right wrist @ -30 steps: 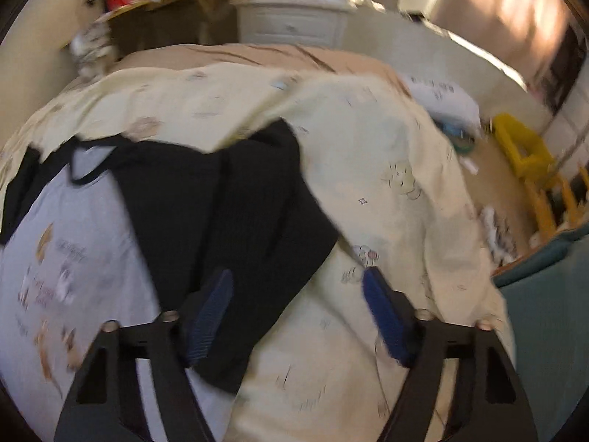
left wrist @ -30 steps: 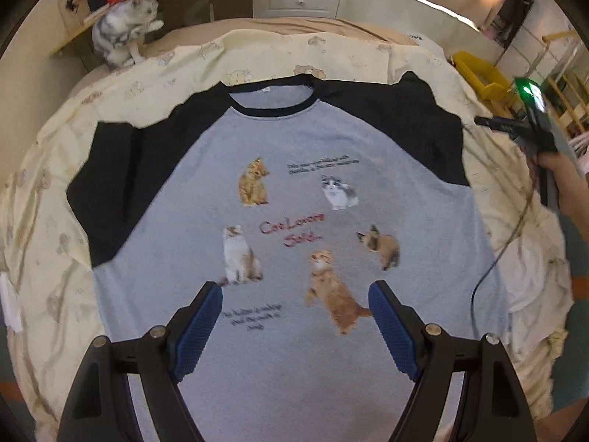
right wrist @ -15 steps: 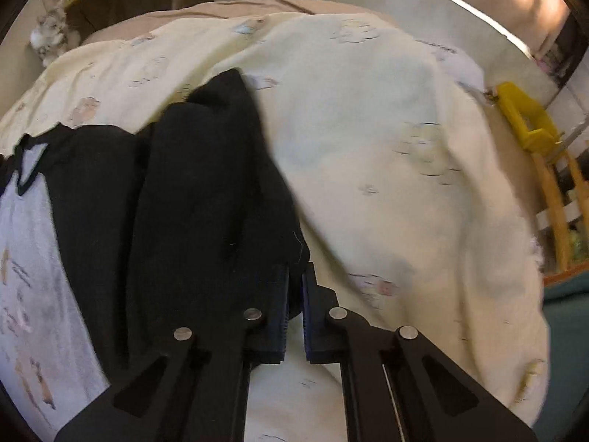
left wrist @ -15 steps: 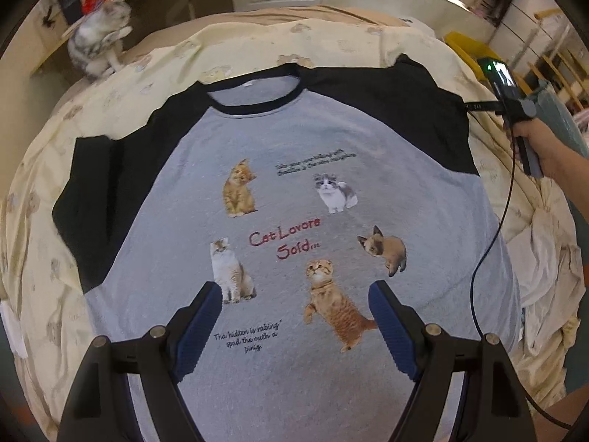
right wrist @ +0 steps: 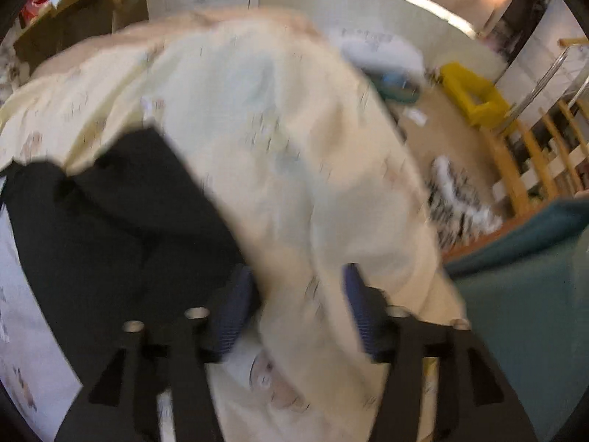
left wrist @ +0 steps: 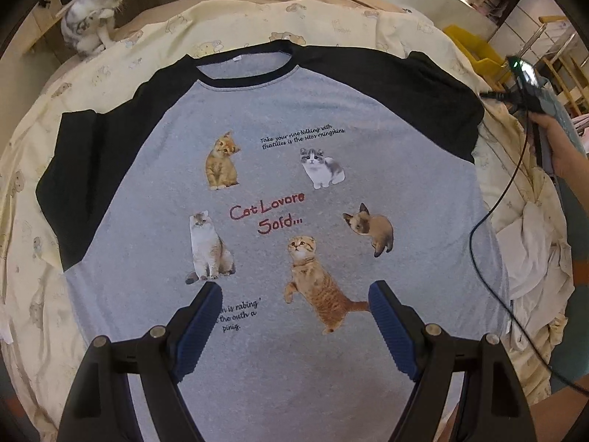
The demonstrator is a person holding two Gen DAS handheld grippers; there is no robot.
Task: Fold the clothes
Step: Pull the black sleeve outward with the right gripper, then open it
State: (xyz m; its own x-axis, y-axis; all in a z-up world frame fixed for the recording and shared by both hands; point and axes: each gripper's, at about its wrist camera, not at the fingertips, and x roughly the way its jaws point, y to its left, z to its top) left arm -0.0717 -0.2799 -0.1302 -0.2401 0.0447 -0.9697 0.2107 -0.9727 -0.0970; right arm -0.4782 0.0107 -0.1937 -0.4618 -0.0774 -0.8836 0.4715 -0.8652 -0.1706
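Your left gripper (left wrist: 294,326) hangs spread and empty over the shirt (left wrist: 279,191); your right gripper (right wrist: 298,305) is opening beside the shirt's black sleeve (right wrist: 121,228), nothing between its jaws. The shirt lies flat on the bedspread (left wrist: 331,18). It looks soft and limp, so pinch a hem or sleeve edge.

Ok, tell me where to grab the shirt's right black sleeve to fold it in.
Pinch the black sleeve at its outer cuff edge, coming from the quilt side. It lies flat, so only that free edge offers a lip. The right hand-held gripper, jaws opening, is empty beside it.
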